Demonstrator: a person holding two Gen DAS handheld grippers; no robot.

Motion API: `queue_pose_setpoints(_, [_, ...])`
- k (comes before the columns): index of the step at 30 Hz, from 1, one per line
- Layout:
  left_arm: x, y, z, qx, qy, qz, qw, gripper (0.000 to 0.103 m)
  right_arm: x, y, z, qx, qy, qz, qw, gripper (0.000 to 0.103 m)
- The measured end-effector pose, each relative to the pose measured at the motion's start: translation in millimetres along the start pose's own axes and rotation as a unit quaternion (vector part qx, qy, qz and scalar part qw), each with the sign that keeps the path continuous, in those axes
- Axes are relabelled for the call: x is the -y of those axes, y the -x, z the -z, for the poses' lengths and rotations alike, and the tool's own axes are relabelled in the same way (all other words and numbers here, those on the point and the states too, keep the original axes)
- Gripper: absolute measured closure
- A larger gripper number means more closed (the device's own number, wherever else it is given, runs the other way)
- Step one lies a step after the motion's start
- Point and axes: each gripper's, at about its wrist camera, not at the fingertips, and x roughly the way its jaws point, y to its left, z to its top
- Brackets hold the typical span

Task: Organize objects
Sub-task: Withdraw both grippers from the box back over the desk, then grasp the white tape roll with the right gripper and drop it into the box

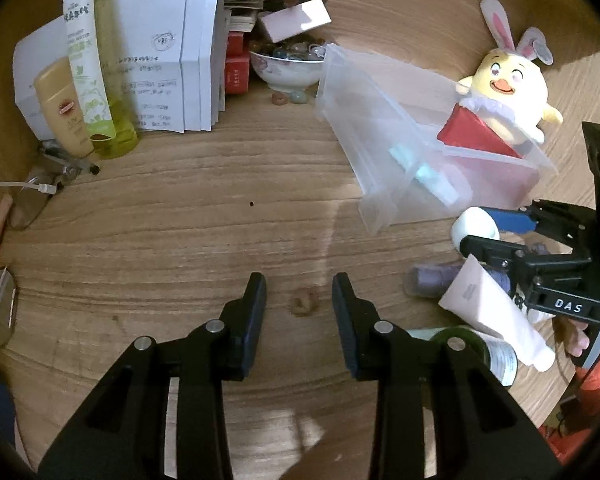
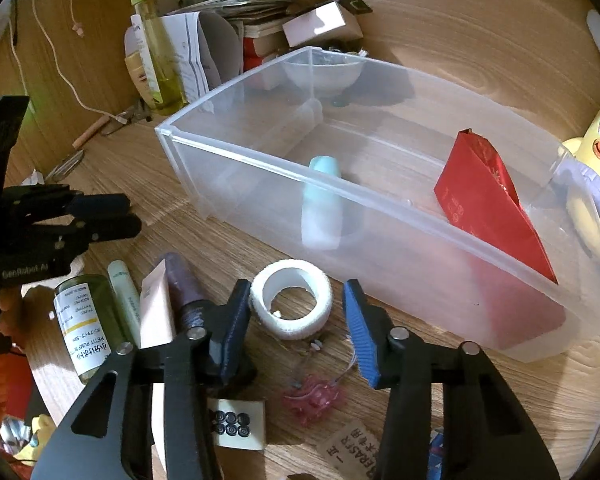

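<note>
A clear plastic bin [image 2: 380, 208] stands on the wooden desk and holds a mint tube [image 2: 322, 208] and a red packet [image 2: 488, 200]; it also shows in the left wrist view [image 1: 380, 140]. My right gripper [image 2: 296, 320] is open, its jaws either side of a white tape roll [image 2: 292, 300] that lies on the desk just before the bin. Beside it lie a pink tube [image 2: 156, 304], a purple tube [image 2: 184, 284] and a green bottle [image 2: 84, 320]. My left gripper [image 1: 300, 308] is open and empty over bare desk, left of the bin.
A yellow chick plush [image 1: 508, 88] leans at the bin's right end. Papers [image 1: 172, 64], a bowl of stones [image 1: 288, 64], a spray bottle [image 1: 88, 64] and a sunscreen bottle [image 1: 60, 108] crowd the back left. Glasses [image 1: 28, 200] lie at the left edge. A pink hair tie [image 2: 312, 400] lies near my right gripper.
</note>
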Motion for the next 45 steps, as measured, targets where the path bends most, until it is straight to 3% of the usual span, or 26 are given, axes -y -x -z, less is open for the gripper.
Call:
queue_pose_setpoints(2, [3, -1, 1, -0.001, -0.009, 0.000, 1.0000, 0.091, 0, 0, 0, 0.002, 0.000, 0.001, 1.000, 0.067])
queue_pose_setpoints(14, [13, 20, 0, 0.035, -0.016, -0.019, 0.9991, 0.091, -1, 29, 5, 0.043, 0.008, 0.009, 0.999, 0.067])
queue_pose_setpoints(34, [54, 68, -41, 0.122, -0.022, 0.017, 0.9922, 0.091, 34, 101, -2, 0.131, -0.006, 0.040, 0.991, 0.067])
queue_pose_setpoints(45, [67, 63, -67, 0.128, -0.029, 0.025, 0.9910, 0.091, 68, 120, -18, 0.162, -0.028, 0.077, 0.983, 0.067])
